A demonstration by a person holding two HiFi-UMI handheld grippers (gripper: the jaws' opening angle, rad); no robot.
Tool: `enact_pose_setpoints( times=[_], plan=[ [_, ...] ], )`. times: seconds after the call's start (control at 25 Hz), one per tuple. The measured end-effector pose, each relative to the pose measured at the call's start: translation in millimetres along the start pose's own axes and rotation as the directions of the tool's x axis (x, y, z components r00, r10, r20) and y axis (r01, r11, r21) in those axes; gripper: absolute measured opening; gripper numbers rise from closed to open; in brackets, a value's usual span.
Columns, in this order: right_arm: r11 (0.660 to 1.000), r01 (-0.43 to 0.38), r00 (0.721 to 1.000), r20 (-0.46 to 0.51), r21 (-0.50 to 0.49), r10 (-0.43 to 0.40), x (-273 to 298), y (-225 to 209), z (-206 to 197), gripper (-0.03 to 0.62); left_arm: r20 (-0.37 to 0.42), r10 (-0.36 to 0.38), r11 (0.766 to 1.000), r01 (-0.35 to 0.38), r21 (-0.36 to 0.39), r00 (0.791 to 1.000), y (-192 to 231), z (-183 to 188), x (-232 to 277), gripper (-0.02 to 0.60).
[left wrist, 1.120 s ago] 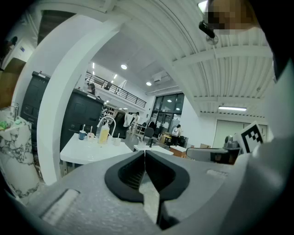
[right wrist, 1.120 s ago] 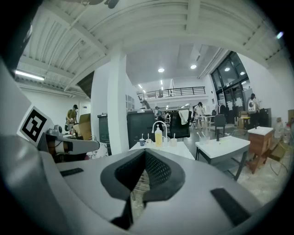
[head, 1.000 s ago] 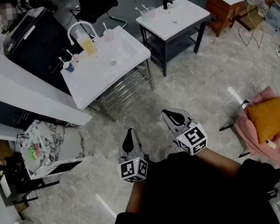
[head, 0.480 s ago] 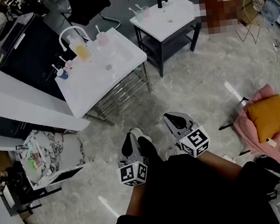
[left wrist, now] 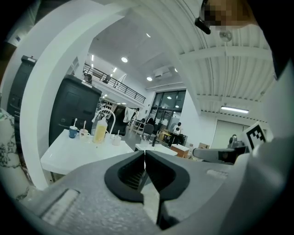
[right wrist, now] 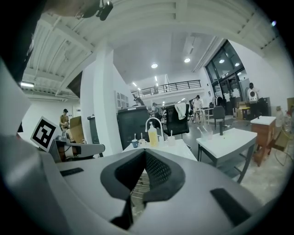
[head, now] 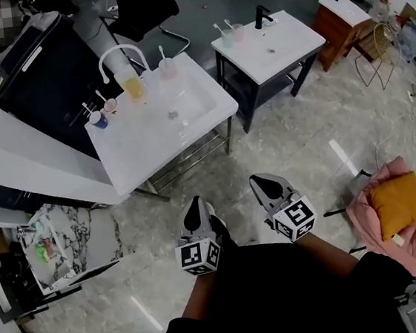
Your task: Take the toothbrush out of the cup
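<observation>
**Status: both jaws closed, empty**

My left gripper (head: 195,208) and right gripper (head: 267,185) are held over the floor, jaws closed on nothing. A toothbrush (head: 87,108) stands in the blue cup (head: 98,121) on the white worktop (head: 152,135), well apart from me.

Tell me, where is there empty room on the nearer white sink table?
The front strip of the sink table, nearest you, is bare, and so is the basin around the drain. The back edge is crowded: blue cup, yellow bottle, pink cup.

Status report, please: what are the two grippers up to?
Left gripper, right gripper: shut, empty. Toothbrush stands in blue cup on washstand, untouched. Only floor between.
</observation>
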State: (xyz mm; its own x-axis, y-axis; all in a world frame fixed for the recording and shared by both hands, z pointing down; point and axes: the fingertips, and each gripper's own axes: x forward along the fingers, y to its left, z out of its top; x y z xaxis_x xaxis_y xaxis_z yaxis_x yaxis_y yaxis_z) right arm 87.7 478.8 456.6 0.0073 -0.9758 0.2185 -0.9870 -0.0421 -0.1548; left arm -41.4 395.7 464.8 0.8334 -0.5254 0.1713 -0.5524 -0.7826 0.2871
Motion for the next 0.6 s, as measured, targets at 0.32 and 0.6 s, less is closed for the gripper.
enact_pose_setpoints(
  times=[0.32, 0.6],
  plan=[
    [1.000, 0.009, 1.000, -0.026, 0.005, -0.009, 127, -14, 43, -0.002, -0.008, 0.001, 0.998, -0.001, -0.067, 1.000, 93, 52, 75, 0.021],
    [0.999, 0.002, 0.998, -0.064, -0.032, -0.004, 216, -11, 74, -0.001, 0.015, -0.029, 1.000, 0.029, -0.009, 0.999, 153, 100, 134, 0.021]
  ],
)
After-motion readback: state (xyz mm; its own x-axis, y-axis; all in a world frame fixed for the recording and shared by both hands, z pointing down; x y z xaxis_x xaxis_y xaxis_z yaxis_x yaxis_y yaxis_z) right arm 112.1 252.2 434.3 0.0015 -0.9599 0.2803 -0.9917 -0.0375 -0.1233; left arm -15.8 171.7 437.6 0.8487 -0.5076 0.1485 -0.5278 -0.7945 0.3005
